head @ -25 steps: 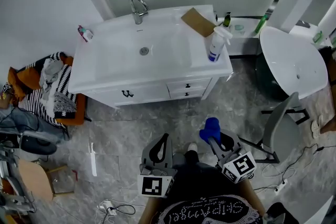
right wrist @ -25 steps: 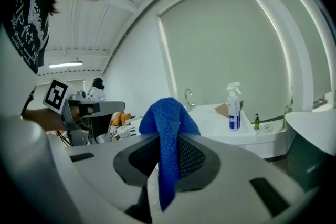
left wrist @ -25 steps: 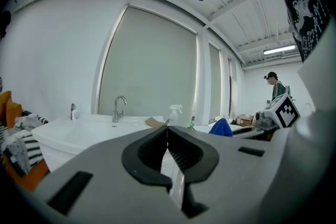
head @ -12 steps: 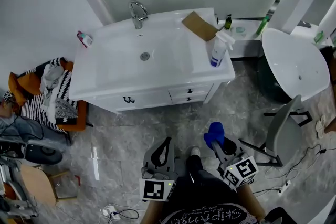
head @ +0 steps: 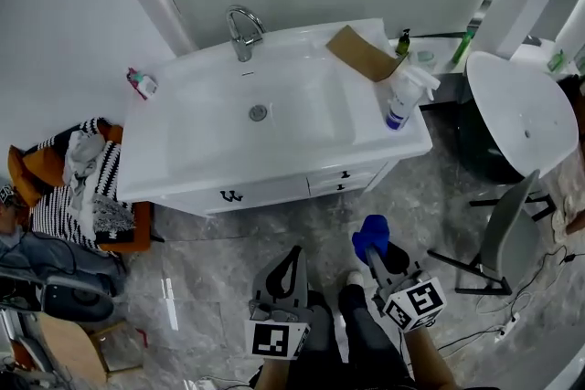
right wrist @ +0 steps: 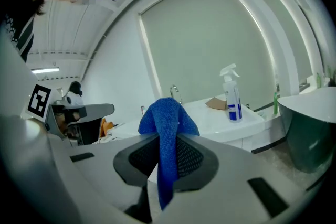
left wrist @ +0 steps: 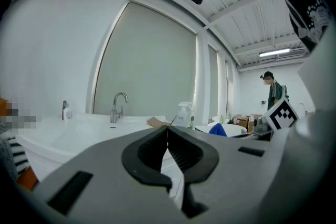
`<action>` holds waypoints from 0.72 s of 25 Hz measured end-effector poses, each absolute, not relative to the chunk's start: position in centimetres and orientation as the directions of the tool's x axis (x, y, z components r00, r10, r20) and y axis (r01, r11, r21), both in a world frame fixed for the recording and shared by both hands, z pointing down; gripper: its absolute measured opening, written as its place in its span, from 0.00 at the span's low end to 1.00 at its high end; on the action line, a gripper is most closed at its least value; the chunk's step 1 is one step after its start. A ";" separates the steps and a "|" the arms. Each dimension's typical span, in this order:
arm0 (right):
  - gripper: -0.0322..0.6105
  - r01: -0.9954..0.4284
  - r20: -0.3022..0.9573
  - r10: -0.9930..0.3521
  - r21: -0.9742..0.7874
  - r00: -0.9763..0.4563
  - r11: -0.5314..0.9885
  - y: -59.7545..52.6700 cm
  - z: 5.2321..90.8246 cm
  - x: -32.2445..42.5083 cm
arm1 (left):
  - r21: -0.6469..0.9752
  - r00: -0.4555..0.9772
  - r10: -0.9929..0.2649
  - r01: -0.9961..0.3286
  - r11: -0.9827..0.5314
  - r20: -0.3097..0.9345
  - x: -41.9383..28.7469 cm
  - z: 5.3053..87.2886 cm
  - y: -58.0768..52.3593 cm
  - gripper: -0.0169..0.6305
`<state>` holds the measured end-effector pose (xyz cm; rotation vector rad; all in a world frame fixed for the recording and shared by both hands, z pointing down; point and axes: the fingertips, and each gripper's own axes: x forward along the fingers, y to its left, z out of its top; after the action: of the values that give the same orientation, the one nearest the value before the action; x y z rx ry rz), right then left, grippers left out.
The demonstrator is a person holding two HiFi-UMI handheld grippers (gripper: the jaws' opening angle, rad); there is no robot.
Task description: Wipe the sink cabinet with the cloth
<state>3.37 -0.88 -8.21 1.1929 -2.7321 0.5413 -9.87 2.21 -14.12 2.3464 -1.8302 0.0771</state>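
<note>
The white sink cabinet point(head: 274, 187) stands against the wall, with a basin, a chrome tap point(head: 241, 30) and drawers in front. My right gripper point(head: 371, 242) is shut on a blue cloth point(head: 369, 233), held over the floor a short way in front of the cabinet's right drawers. In the right gripper view the blue cloth point(right wrist: 167, 134) hangs down between the jaws. My left gripper point(head: 286, 268) is beside it on the left, shut and empty; its jaws meet in the left gripper view, where the gripper point(left wrist: 168, 134) faces the cabinet point(left wrist: 47, 139).
A spray bottle point(head: 403, 99) and a brown cardboard piece point(head: 365, 53) sit on the counter's right end, a small pink bottle point(head: 142, 83) at its left end. A white round tub point(head: 521, 114) and grey chair point(head: 505, 237) stand right. Clothes pile point(head: 82, 173) lies left.
The view has shifted closer to the cabinet, which now looks larger. Both grippers stay low in front of me; the right one still holds the blue cloth.
</note>
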 end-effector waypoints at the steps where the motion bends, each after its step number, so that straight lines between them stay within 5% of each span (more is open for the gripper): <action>1: 0.14 -0.732 0.225 -0.699 -0.274 -0.679 0.623 -1.6 -7.7 2.7 | 0.088 0.252 -0.959 -0.966 -0.242 0.133 -10.5 -13.5 1.6 0.03; 18: 0.14 -0.736 0.079 -0.736 -0.185 -0.672 0.652 -13.0 16.8 -3.3 | 0.125 0.286 -0.958 -0.952 -0.280 0.032 -9.4 14.2 -7.3 0.03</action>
<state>-3.30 -12.96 16.85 1.2738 -2.8580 0.3170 -9.35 -7.31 14.19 2.4212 -1.8074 -0.0746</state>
